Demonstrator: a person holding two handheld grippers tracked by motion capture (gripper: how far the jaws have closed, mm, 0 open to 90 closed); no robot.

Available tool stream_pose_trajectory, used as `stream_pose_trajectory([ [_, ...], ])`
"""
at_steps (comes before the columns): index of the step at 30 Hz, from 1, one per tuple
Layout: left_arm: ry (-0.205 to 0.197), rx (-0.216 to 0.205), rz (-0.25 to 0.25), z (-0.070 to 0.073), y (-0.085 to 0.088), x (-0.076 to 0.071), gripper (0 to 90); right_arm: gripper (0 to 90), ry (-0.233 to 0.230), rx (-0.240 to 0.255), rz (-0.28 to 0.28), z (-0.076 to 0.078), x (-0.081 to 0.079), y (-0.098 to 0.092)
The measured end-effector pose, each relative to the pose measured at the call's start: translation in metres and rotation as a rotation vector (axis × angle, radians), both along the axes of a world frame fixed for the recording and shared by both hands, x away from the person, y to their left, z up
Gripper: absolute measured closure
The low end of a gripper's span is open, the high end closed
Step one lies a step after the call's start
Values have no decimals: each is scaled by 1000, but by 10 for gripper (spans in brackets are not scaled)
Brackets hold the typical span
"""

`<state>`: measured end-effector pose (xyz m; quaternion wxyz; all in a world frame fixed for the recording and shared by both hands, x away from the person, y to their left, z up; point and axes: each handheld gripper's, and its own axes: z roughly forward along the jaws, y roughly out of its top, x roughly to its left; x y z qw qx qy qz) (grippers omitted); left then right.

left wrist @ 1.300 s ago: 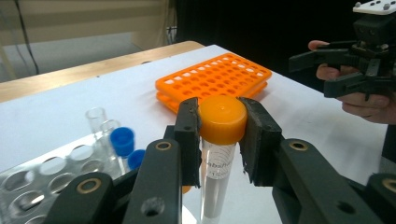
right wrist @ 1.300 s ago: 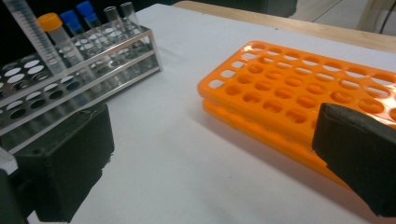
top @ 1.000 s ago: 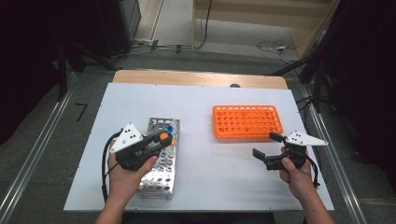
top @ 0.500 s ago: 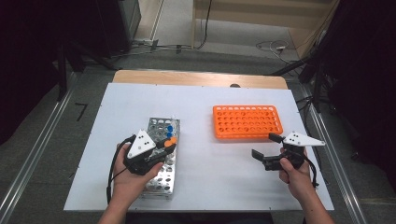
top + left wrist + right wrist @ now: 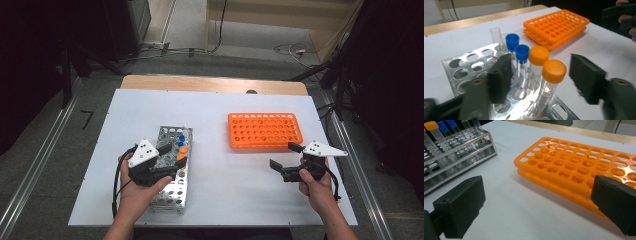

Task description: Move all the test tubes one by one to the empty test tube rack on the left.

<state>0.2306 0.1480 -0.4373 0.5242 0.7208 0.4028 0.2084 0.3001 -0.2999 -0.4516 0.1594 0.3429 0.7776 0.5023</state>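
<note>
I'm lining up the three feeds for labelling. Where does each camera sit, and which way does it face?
High view: above the person's side, looking forward and down on the white table; both forearms, left tool and right tool show.
Left gripper view: rides the left tool, facing the capped tubes in the metal rack.
Right gripper view: rides the right tool, facing the orange rack.
Shared: both racks appear in all three.

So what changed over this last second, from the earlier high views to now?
The left gripper has just opened its jaws and now straddles the orange-capped clear tubes in the perforated metal rack without pressing them. The right gripper, open, and the orange plastic rack stayed put.
</note>
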Motion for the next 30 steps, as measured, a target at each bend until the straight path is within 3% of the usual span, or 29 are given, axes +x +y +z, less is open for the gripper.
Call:
stream_pose_trajectory([
  [5,-9,-66,-5,4,10,0,131,0,-11,1,6,-1,0,-1],
  [13,-15,-100,-18,1,25,2,16,0,-17,8,-9,2,-1,-4],
  [22,-41,-151,-1,-3,52,1,0,0,-14,6,-28,0,-6,-17],
  [30,-55,-134,9,-9,67,-3,0,0,-12,10,-41,-2,-14,-31],
])
